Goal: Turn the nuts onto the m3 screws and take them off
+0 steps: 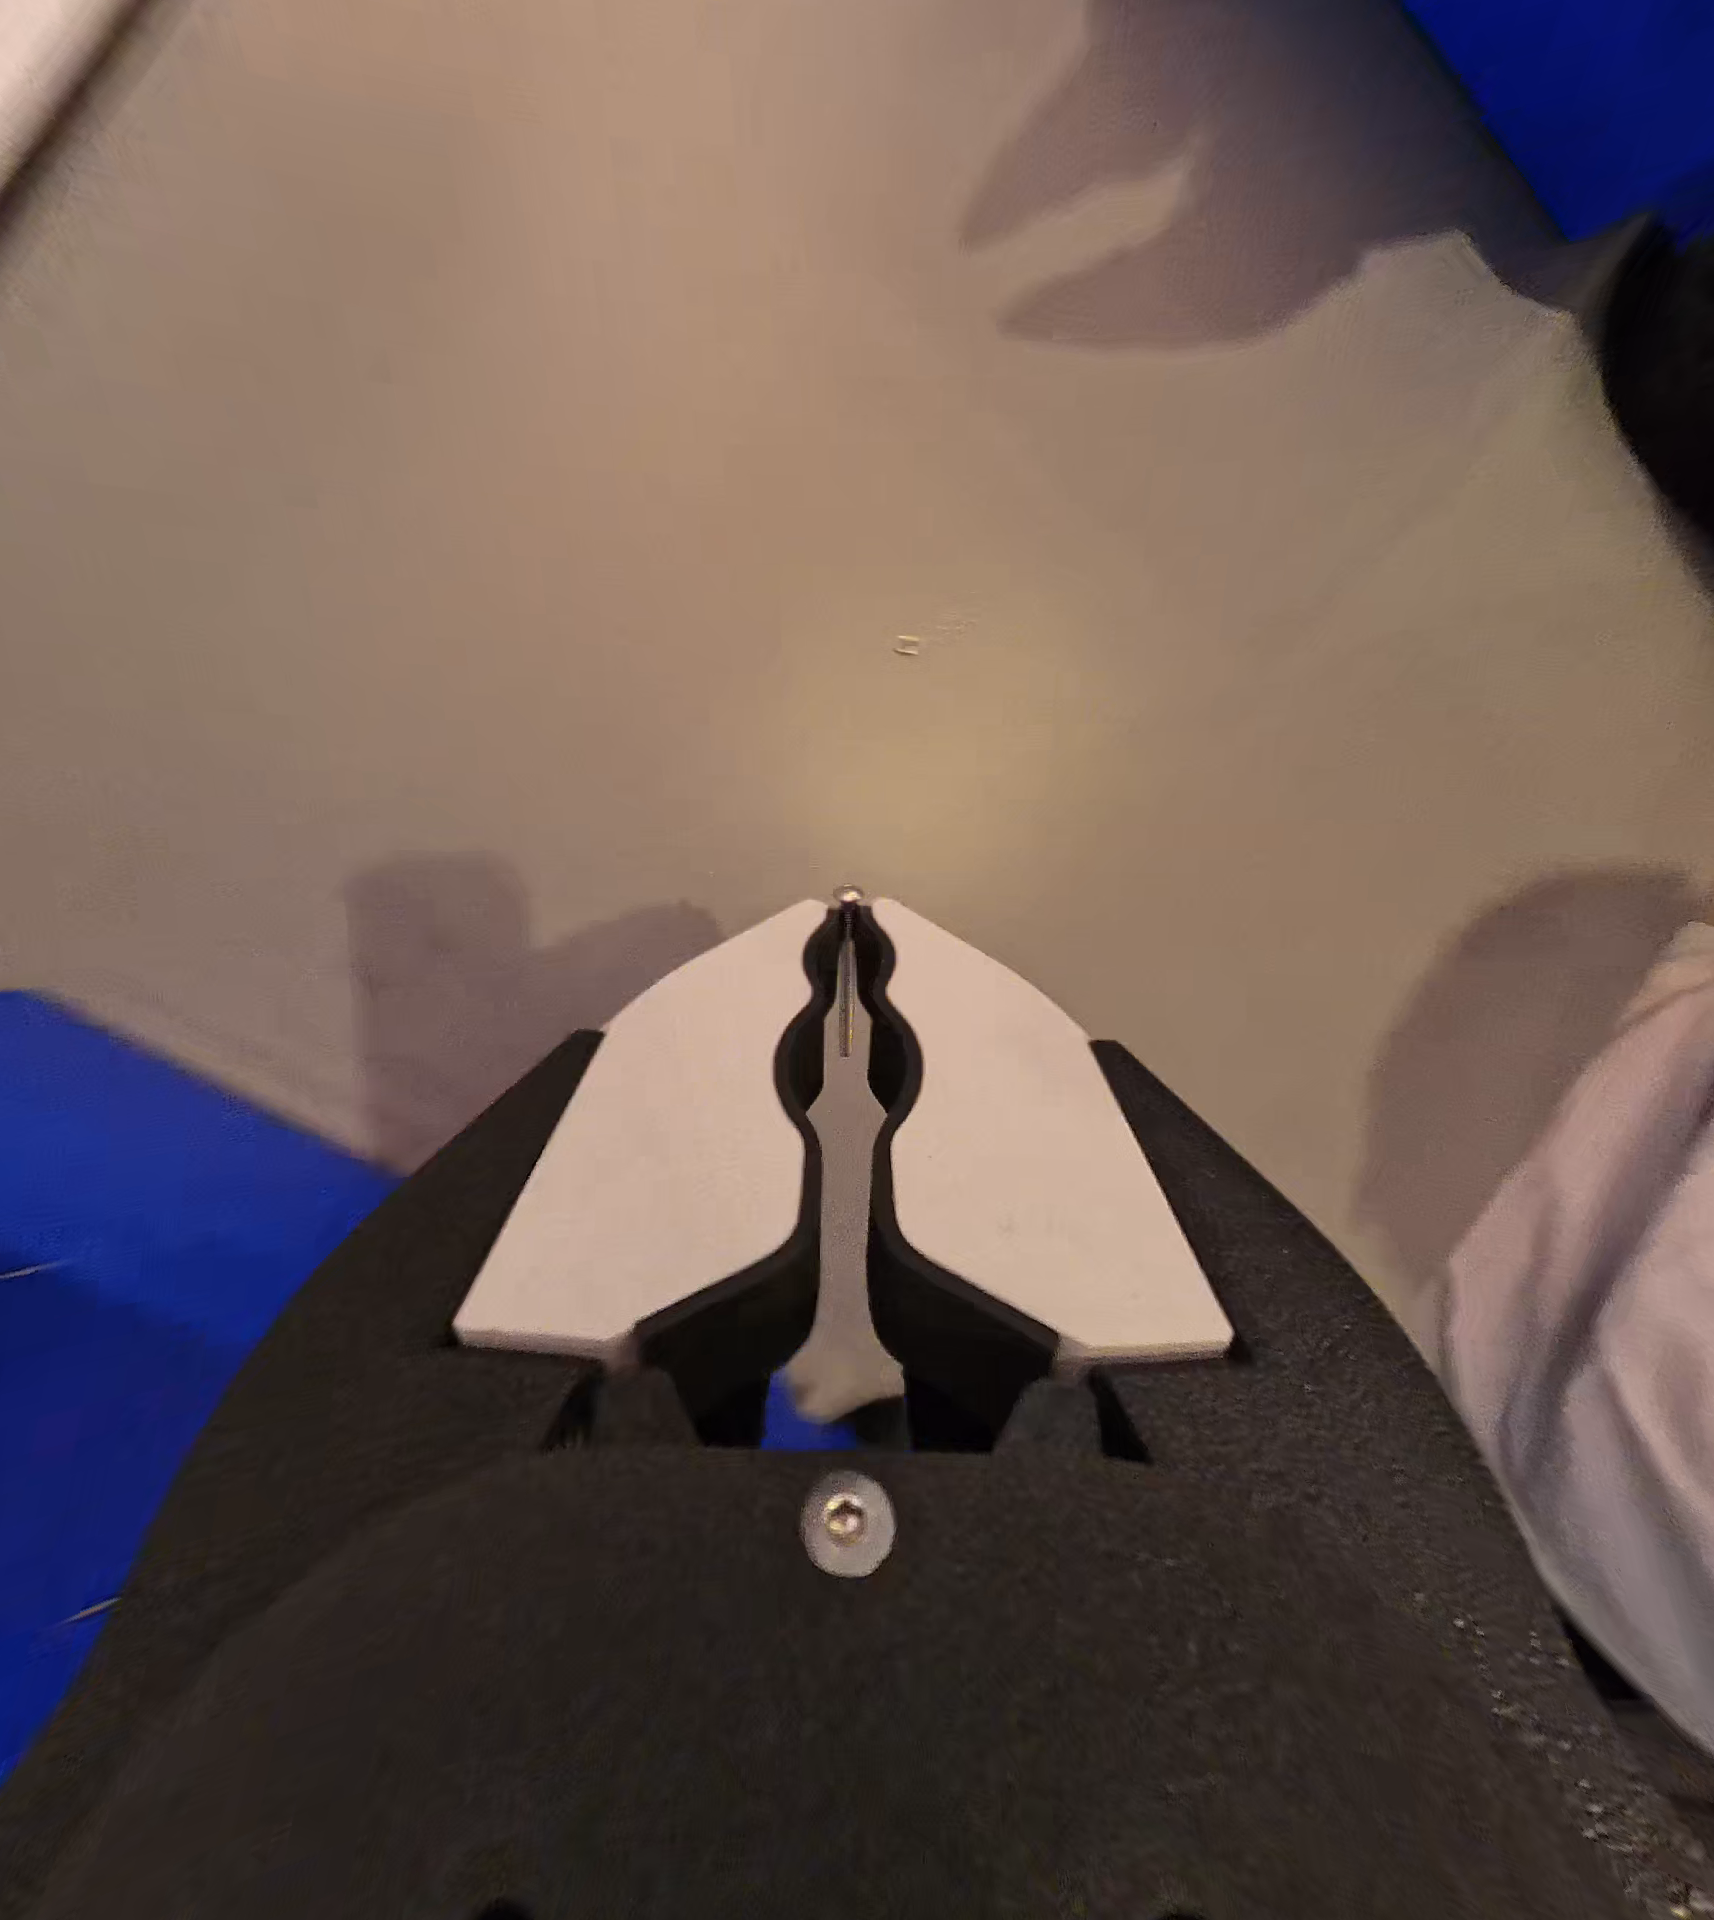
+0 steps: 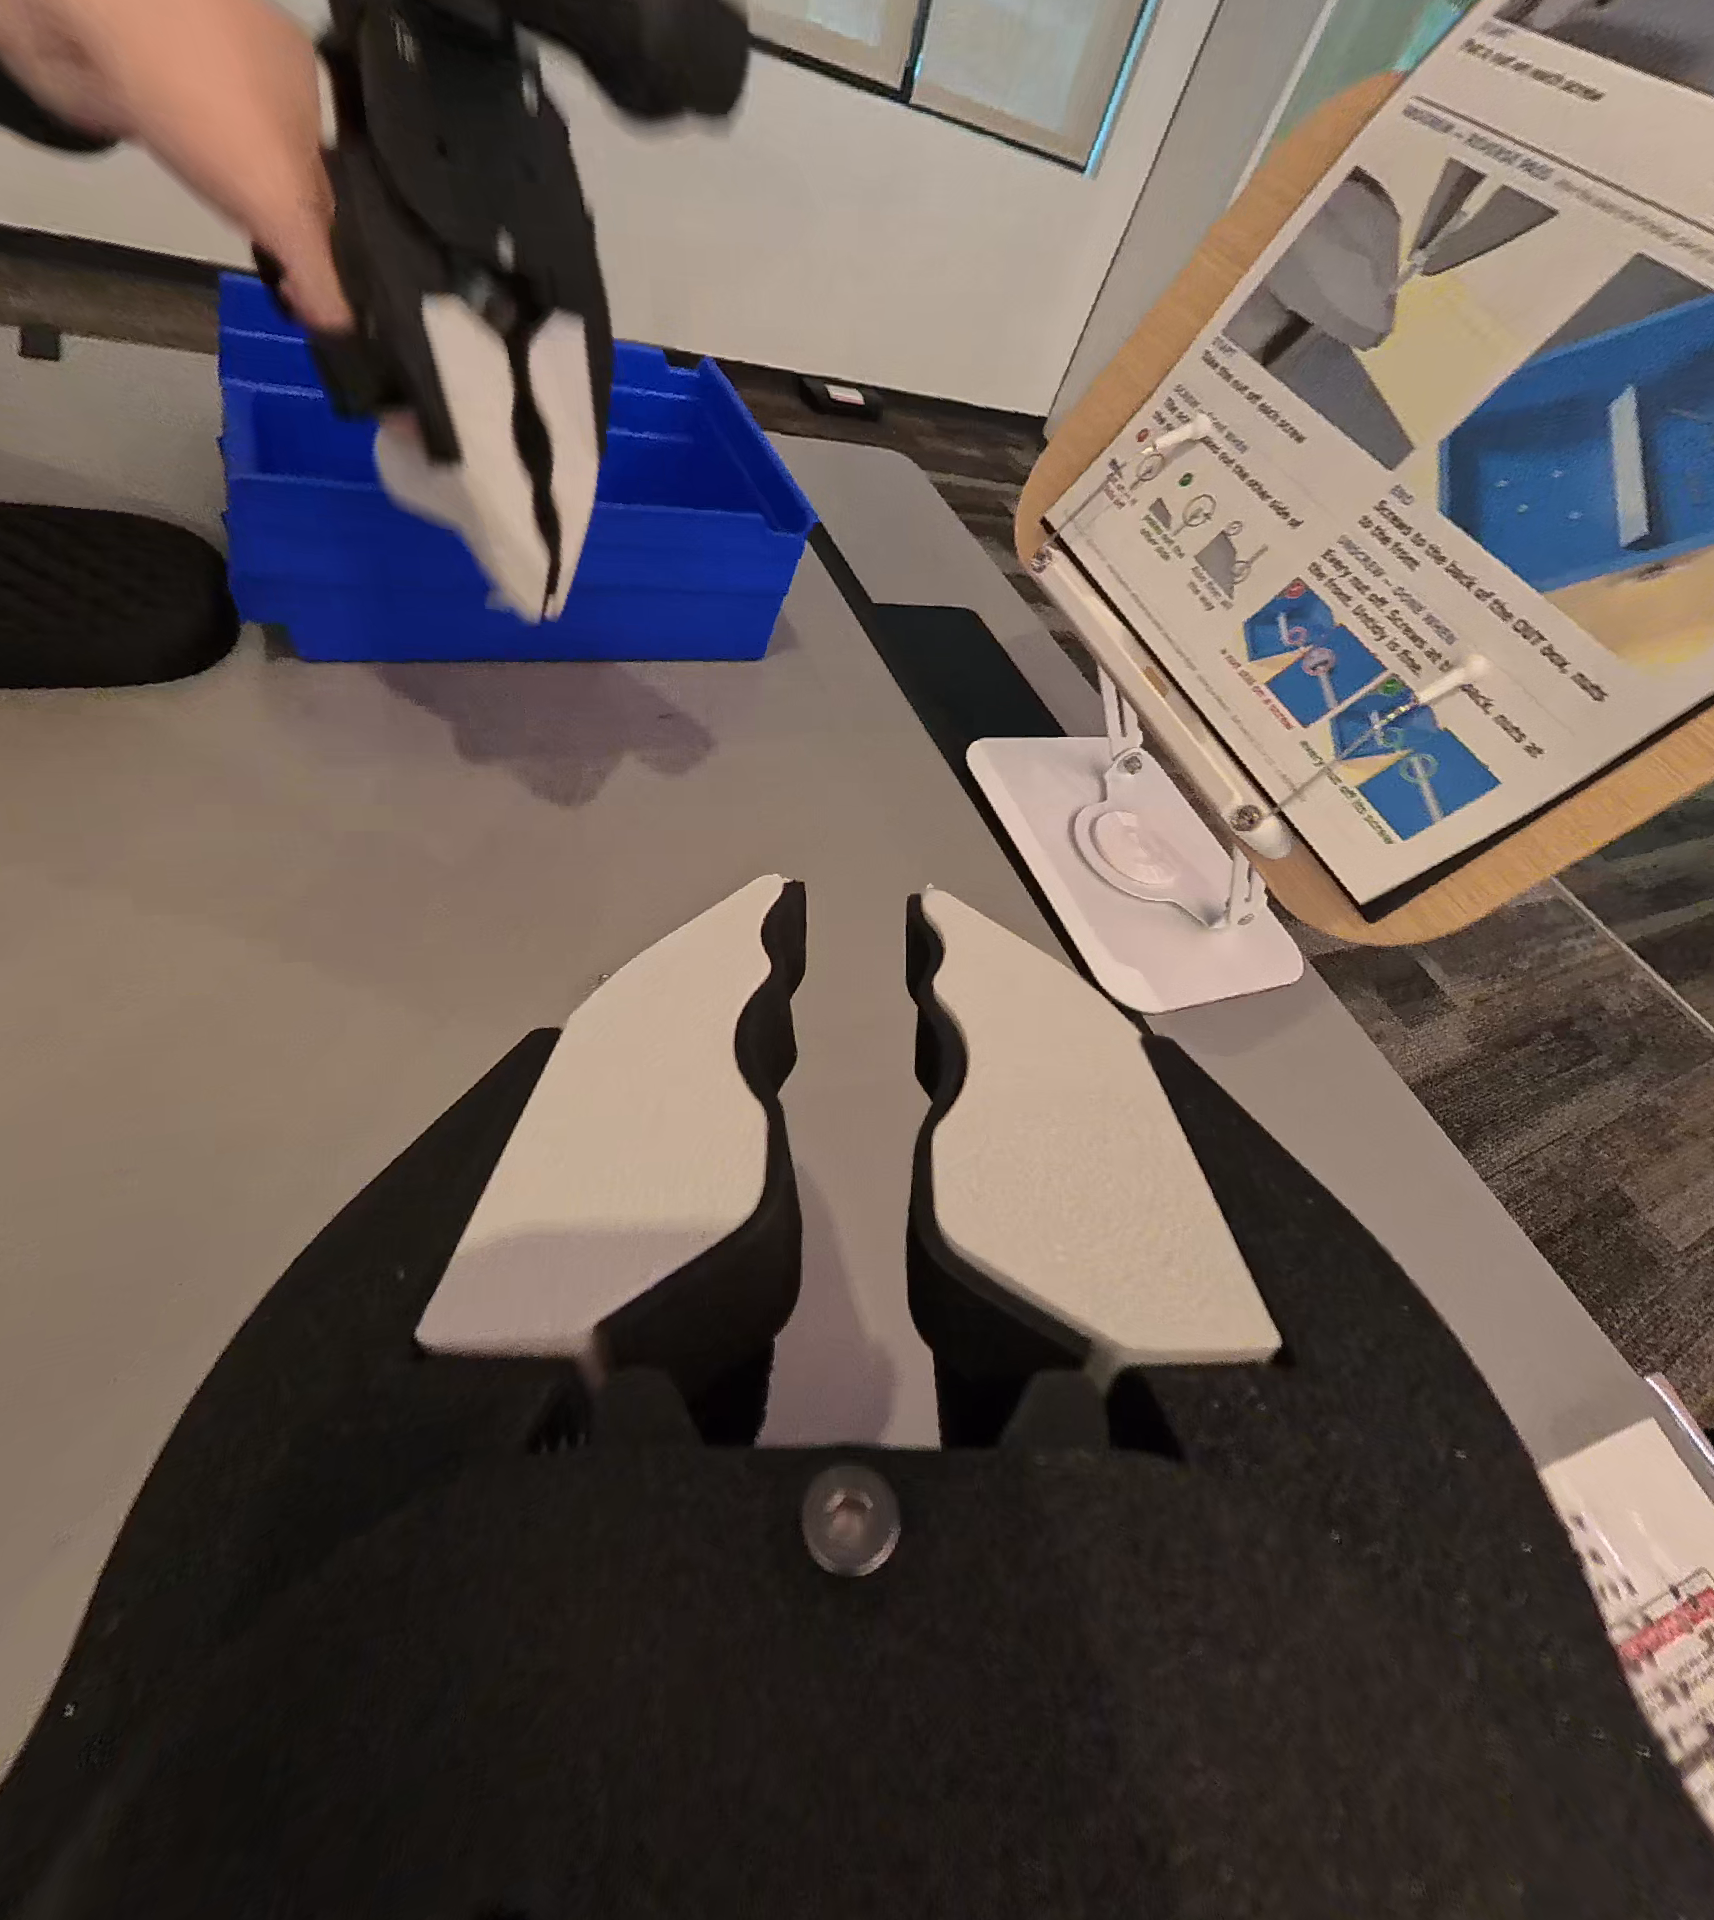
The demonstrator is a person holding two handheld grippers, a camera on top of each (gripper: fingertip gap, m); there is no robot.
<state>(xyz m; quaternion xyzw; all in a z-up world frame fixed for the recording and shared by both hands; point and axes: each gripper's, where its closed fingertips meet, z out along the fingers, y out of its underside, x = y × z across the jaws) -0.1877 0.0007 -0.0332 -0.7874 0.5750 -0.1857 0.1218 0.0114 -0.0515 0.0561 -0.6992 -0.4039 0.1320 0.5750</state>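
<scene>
In the left wrist view my left gripper (image 1: pixel 848 906) is shut on a thin metal screw (image 1: pixel 846 977). The screw lies along the gap between the white fingers, its head at the tips. A tiny nut (image 1: pixel 906 645) lies on the grey table (image 1: pixel 417 571) ahead of the tips. In the right wrist view my right gripper (image 2: pixel 855 896) is open and empty, low over the table (image 2: pixel 209 883). The left gripper (image 2: pixel 539 603) shows there too, held up by a hand in front of a blue bin (image 2: pixel 687 540); the screw cannot be made out there.
A blue bin corner (image 1: pixel 53 1195) sits at the lower left of the left wrist view, another blue bin (image 1: pixel 1642 83) at the top right. An instruction board on a white stand (image 2: pixel 1144 894) stands at the table's right edge (image 2: pixel 1404 1195). A black pad (image 2: pixel 32 592) lies at left. Left tips to right tips: about 25 cm.
</scene>
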